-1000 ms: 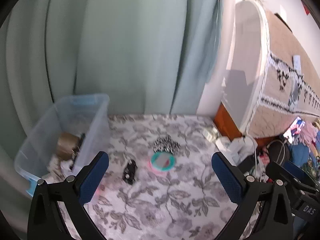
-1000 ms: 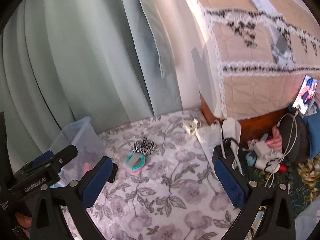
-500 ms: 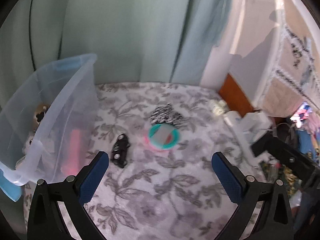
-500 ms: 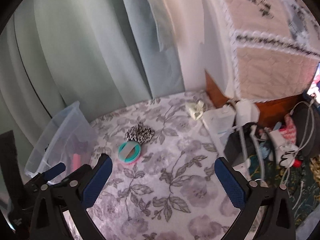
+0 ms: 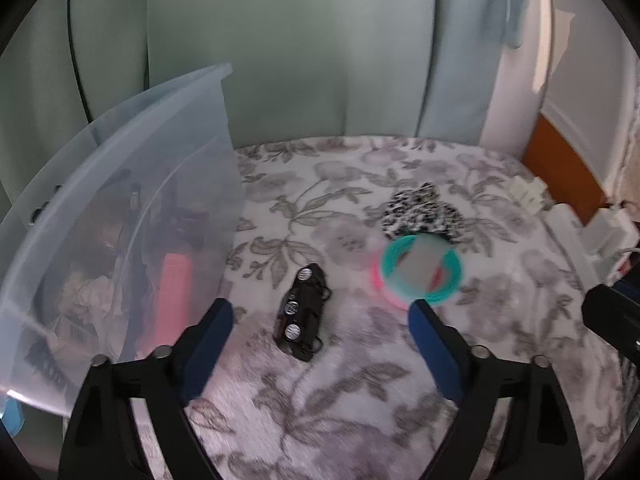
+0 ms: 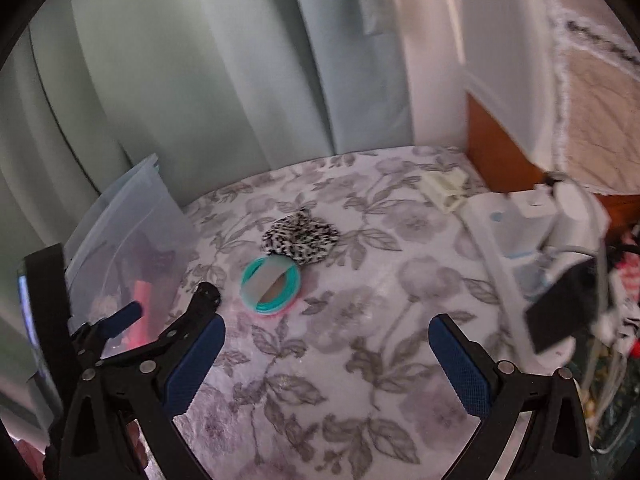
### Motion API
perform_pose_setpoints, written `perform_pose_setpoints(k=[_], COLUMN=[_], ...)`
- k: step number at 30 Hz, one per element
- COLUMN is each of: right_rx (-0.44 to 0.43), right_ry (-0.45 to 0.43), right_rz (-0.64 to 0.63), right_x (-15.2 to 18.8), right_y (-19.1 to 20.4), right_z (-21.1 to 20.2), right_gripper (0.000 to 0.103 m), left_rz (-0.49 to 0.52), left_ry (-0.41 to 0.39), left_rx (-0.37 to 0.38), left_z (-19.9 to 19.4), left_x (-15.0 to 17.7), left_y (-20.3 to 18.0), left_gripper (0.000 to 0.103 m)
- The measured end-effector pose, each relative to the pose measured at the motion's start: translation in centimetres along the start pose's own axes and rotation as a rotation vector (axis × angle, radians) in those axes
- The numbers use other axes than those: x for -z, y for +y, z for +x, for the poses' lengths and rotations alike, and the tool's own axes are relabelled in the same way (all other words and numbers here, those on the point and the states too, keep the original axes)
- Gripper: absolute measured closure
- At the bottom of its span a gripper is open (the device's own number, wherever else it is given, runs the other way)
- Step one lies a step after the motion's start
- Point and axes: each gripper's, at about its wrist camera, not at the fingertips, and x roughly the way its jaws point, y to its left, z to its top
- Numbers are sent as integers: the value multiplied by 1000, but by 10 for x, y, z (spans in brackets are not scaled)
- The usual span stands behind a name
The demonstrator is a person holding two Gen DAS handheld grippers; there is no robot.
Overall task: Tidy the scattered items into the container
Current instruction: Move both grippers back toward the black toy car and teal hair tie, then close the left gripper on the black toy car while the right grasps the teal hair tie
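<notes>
The left gripper has its two blue, textured fingers spread wide with nothing between them, hovering over a floral blanket of soft grey-and-white plush. Just ahead of the gap lies one small black car, a toy lying wheels-up with three silvery wheels showing, near the blanket's left edge. To its right sits one stack of rings, teal on top and pink beneath, flat and round, with a grey card across its middle; the right-hand finger's tip overlaps its near edge in this view, though contact cannot be told. Touching the stack's far side is one black-and-white scrunchie, crumpled and ruffled. At the left edge stands one bin of clear, frosted plastic; through its wall show a pink ribbed cylinder standing upright, dark items and something pale and crumpled, too blurred to name. The right gripper likewise has its blue mesh-patterned fingers wide apart and empty, above the blanket's near middle, with the rings and scrunchie well ahead of it. One small cream box-like item lies at the blanket's far right corner. Pale green curtains hang behind, and white chargers sit off the right edge.
</notes>
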Motion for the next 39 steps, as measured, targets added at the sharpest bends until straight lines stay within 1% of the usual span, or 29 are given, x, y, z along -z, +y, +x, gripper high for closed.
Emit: perform_pose_setpoints(k=[2,5,6,7,9,10,13,14,17,19,21,22,25,26,27,32,35,39], right_rx=[-14,-37,-46,-54,-65,-69,-85,-90,-103,-114,-124,-128,-134,-138,-144,-150,-148,-124], right_ry=[17,42,49,55,72,80,99,104,111,114,122,126,133,139,145,161,164,155], right_rz=[-18,-27,-27,-26,-25,-26,-27,-27,-28,-31,-30,-29,-39,-39,-35,-30,-50,-84], right_x=[-1,0,0,1,2,2,3,3,1,-1,-4,-5,-8,-9,-9,-9,-9,-11], right_y=[4,9,11,12,15,17,20,22,26,29,31,31,35,35,35,37,44,51], right_z=[10,26,31,36,47,52,66,70,80,86,93,97,106,109,112,125,133,141], right_gripper=[5,7,10,14,18,18,22,23,23,26,27,27,28,29,29,30,30,30], left_rz=[-9,-33,-47,-61,-71,-68,-78,-82,-93,-101,-110,-119,-134,-136,-137,-121,-115,-124], left_ry=[13,41,54,63,62,57,55,55,59,55,62,65,72,74,74,70,72,78], left_rx=[-9,-8,-6,-2,1,-2,3,4,9,8,15,21,24,28,32,49,59,72], left_z=[10,23,27,31,36,37,42,43,48,50,52,54,57,58,59,63,66,70], left_x=[0,0,0,-1,-2,-2,-4,-4,-4,-4,-4,-4,-3,-2,-1,2,3,5], left_y=[3,8,10,11,12,12,15,16,19,22,25,27,30,30,30,27,26,27], left_gripper=[22,22,22,22,22,23,28,30,30,34,45,46,55,61,62,62,62,62])
